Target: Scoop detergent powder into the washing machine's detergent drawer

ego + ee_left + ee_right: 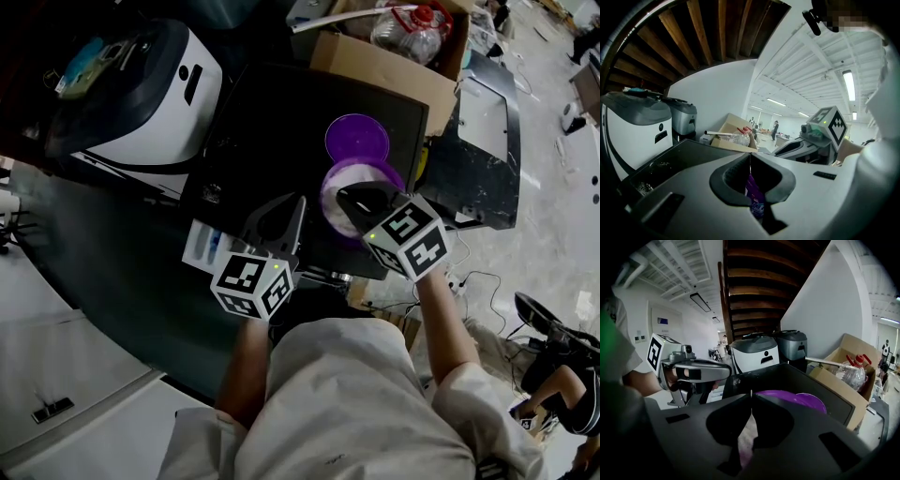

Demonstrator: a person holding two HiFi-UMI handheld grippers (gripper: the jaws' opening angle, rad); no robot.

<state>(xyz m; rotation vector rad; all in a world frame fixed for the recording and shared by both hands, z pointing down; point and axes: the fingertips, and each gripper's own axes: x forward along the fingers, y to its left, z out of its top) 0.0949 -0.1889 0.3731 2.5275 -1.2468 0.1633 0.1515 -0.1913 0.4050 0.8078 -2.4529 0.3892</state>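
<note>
The black washing machine [272,122] fills the middle of the head view, its flat top facing the camera. At 10 o'clock from it stands a white appliance with a dark lid [159,103]. At 1 o'clock an open cardboard box [384,66] butts against the machine's far edge, with a clear plastic bottle [408,33] inside it. At 6 o'clock the person's light shirt [347,403] takes up the bottom of the view, both forearms reaching out over the machine.

On the machine's top, toward 3 o'clock, sits a round purple tub [394,173] with pale detergent powder [336,208] inside. Its purple lid [356,139] lies flat just beside it at 12 o'clock.

The right gripper [345,197] hangs over the tub's mouth, pointing toward 10 o'clock. In its own view the jaws meet tip to tip, and a pale pinkish mass shows in the slot behind the tips. I cannot tell whether that is something pinched or powder seen through the slot.

The left gripper [295,211] sits at 9 o'clock from the tub, near it but apart, over the machine's front edge. Its jaws are also closed at the tips. A purple printed strip shows in the slot below them, and I cannot tell whether it is held.

At 8 o'clock from the left gripper, a small white drawer [202,246] with a blue mark juts from the machine's front.
</note>
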